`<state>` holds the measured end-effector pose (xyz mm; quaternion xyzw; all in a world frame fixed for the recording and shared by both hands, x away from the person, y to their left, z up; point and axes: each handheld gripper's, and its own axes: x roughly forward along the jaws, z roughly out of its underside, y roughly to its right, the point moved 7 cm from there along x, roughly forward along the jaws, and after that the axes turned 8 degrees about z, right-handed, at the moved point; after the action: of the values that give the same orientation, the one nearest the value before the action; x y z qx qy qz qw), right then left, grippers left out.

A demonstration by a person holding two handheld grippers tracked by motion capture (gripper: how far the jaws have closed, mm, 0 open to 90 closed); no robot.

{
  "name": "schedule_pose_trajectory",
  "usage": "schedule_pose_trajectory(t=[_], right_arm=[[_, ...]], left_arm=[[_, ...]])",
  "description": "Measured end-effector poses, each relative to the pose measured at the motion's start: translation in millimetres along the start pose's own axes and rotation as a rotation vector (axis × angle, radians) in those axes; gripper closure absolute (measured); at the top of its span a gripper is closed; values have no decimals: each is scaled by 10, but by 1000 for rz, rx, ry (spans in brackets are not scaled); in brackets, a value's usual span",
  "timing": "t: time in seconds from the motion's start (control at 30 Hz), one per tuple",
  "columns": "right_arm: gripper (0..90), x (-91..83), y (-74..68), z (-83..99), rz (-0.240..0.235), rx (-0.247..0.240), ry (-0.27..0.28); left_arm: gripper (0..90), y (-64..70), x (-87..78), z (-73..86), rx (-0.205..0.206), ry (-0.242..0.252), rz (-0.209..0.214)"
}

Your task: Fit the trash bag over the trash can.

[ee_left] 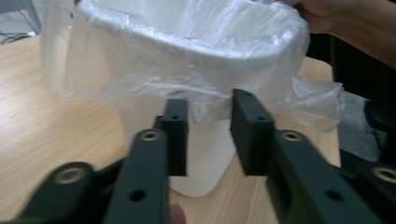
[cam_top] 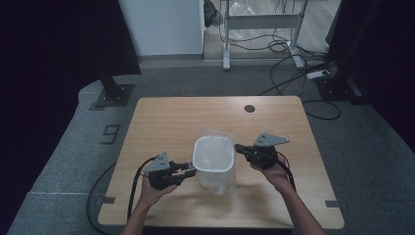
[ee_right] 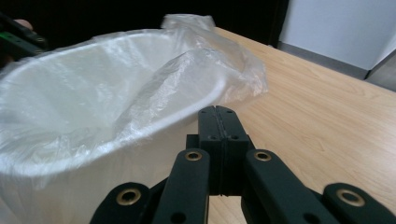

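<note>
Bin (cam_top: 213, 157) between left tongs (cam_top: 191, 170) and right tongs (cam_top: 238, 147).

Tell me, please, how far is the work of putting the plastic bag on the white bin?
Done: the plastic bag lines the white bin and is folded over its rim. In hand: the left gripper, open, sits at the bag's hanging edge; the right gripper is shut beside the rim. Left: probably smoothing the loose plastic.

Lined white bin (cam_top: 213, 157) on table (cam_top: 161, 122), left gripper (cam_top: 190, 170), right gripper (cam_top: 238, 147)
</note>
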<state>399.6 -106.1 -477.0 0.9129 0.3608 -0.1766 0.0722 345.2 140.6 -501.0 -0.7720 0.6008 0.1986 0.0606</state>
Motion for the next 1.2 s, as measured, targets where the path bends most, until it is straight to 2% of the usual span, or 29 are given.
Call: schedule_pose_trajectory(t=[0.17, 0.43, 0.63, 0.9, 1.03, 1.2], right_arm=[[894, -2, -2, 8, 18, -10, 6], [894, -12, 13, 15, 22, -9, 15], [896, 25, 15, 75, 40, -18, 8], [896, 76, 5, 134, 46, -21, -3], [896, 101, -9, 157, 45, -21, -6], [896, 128, -22, 184, 45, -23, -14]], left_arm=[[804, 12, 4, 6, -1, -4, 18], [884, 22, 6, 7, -12, -4, 30], [900, 13, 5, 20, -23, -4, 40], [900, 3, -7, 58, -32, -8, 45], [900, -29, -27, 109, -56, 7, 44], [900, -44, -19, 123, -61, 2, 46]])
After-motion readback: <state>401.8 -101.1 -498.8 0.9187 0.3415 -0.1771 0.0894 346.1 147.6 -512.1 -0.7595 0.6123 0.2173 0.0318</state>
